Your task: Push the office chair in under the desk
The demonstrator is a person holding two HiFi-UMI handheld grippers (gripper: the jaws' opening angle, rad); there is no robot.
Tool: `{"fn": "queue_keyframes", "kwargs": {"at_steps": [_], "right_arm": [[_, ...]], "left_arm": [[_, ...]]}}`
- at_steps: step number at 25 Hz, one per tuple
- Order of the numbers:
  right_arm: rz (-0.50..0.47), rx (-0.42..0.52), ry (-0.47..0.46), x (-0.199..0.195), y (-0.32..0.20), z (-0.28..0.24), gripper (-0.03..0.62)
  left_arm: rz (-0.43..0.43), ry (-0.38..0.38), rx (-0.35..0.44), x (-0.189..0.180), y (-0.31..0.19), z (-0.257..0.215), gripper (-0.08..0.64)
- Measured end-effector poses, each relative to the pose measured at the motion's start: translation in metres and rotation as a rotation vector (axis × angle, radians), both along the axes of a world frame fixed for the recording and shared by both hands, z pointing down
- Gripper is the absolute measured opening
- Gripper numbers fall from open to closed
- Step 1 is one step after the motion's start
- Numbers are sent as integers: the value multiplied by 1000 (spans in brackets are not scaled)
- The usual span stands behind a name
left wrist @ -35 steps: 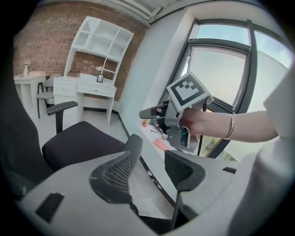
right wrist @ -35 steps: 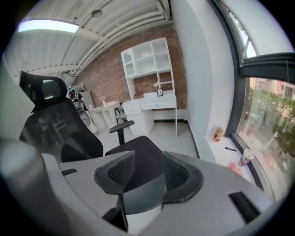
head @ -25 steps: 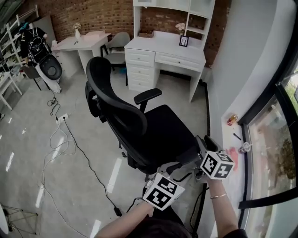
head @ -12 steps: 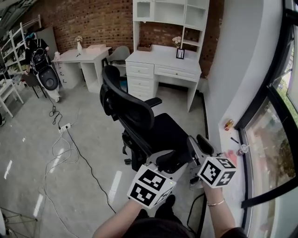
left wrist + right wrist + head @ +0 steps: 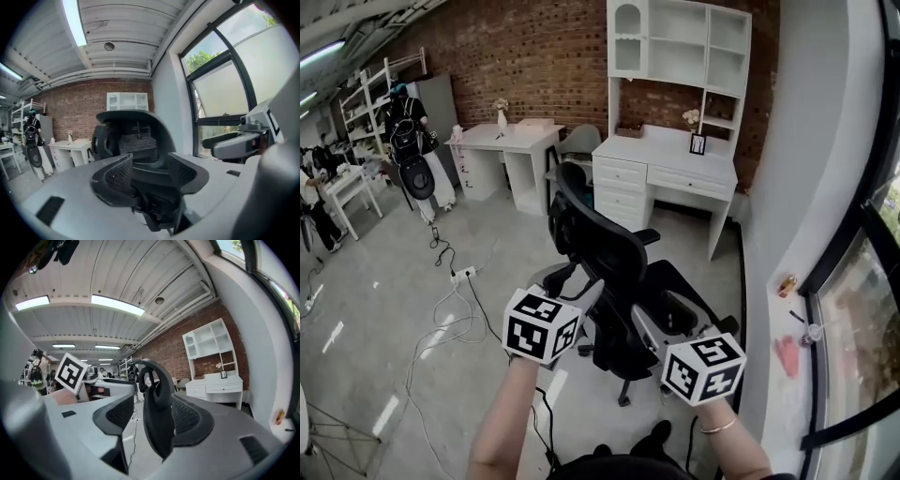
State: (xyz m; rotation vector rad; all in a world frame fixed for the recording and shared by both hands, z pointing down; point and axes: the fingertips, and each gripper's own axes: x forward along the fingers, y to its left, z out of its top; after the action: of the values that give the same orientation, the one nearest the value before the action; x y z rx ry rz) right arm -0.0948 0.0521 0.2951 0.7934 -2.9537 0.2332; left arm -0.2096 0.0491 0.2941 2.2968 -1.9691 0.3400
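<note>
- Head view alone showed the office chair [image 5: 619, 272] on the floor [image 5: 412, 309], well apart from the white table [image 5: 666, 155].
- Left tongs [image 5: 150, 171] stood spread, chair back [image 5: 133, 140] ahead.
- Right tongs [image 5: 153, 416], just opening, straddled its edge, seemingly unpinched.

Chair [image 5: 602, 246] stands before the desk [image 5: 667, 150], apart from it. Left of the desk stands a second desk [image 5: 508, 141]. A cable [image 5: 448, 309] lies on the floor [image 5: 366, 267], left of the chair.

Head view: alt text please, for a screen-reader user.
A black mesh office chair stands on a grey floor, not yet under the white desk with hutch at the brick wall. The left gripper and right gripper reach toward it, jaws open; the right's have just been opening, the backrest between them.
</note>
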Motion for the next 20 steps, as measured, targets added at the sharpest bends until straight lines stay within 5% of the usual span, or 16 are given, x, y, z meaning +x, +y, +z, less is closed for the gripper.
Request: {"fn": "queue_keyframes", "kwargs": {"at_steps": [9, 20], "right_arm": [[-21, 218, 310, -57, 12, 22, 258], [8, 257, 544, -74, -12, 68, 259]], "left_arm": [[-189, -34, -31, -109, -21, -6, 265], [-90, -26, -109, -130, -85, -1, 287]]}}
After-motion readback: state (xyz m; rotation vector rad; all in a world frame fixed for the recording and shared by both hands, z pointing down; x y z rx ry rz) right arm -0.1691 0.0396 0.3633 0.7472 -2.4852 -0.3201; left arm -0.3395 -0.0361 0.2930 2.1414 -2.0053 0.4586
